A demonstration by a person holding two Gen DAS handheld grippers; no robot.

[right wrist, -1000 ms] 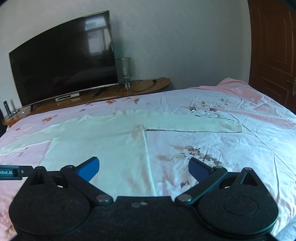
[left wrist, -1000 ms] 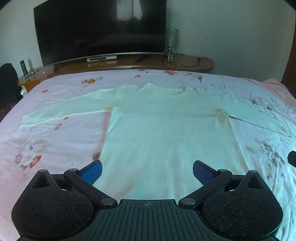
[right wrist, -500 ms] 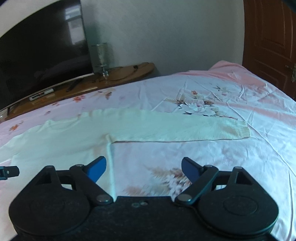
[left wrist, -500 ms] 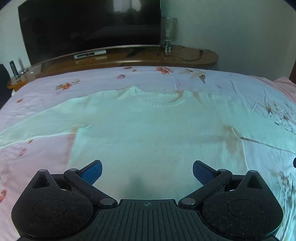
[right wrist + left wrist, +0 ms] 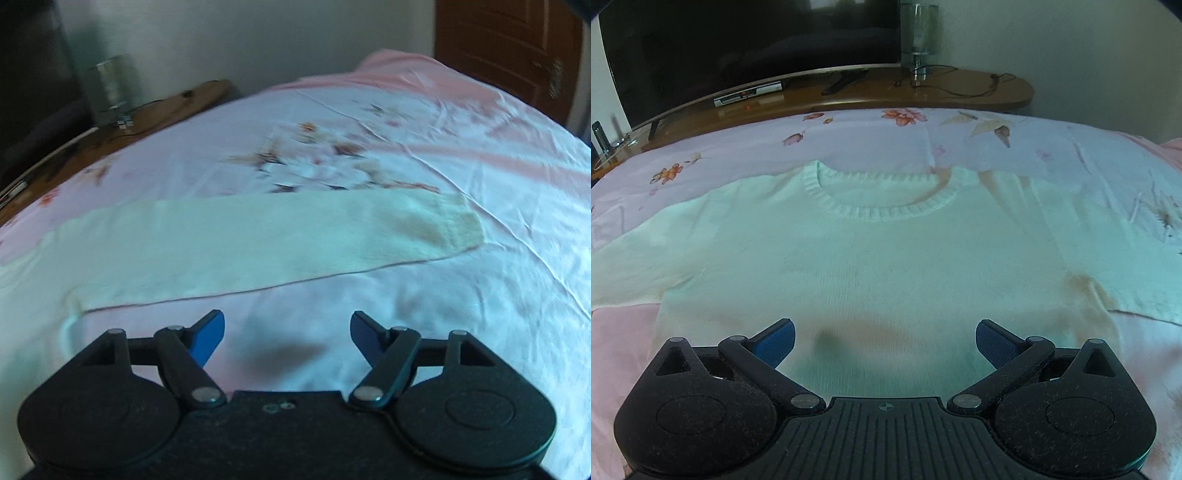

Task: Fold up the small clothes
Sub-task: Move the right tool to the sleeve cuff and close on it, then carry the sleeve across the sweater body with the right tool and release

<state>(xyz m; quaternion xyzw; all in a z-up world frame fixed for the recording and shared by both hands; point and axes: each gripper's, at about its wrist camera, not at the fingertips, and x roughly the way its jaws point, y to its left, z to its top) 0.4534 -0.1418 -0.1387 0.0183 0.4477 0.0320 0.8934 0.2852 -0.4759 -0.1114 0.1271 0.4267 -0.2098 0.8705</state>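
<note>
Both grippers lowered nearer sweater (image 5: 886, 258) on floral bedsheet (image 5: 443, 295); left jaws released, right narrowing, empty.

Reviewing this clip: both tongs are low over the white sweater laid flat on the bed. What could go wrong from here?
1. The right tongs are closing with nothing between them, over bare bedsheet short of the sleeve; they may pinch sheet instead.
2. The left tongs stand open over the middle of the sweater, away from any edge, so a grab here would likely bunch the knit.
3. The right view is blurred, so aim may be off.
</note>
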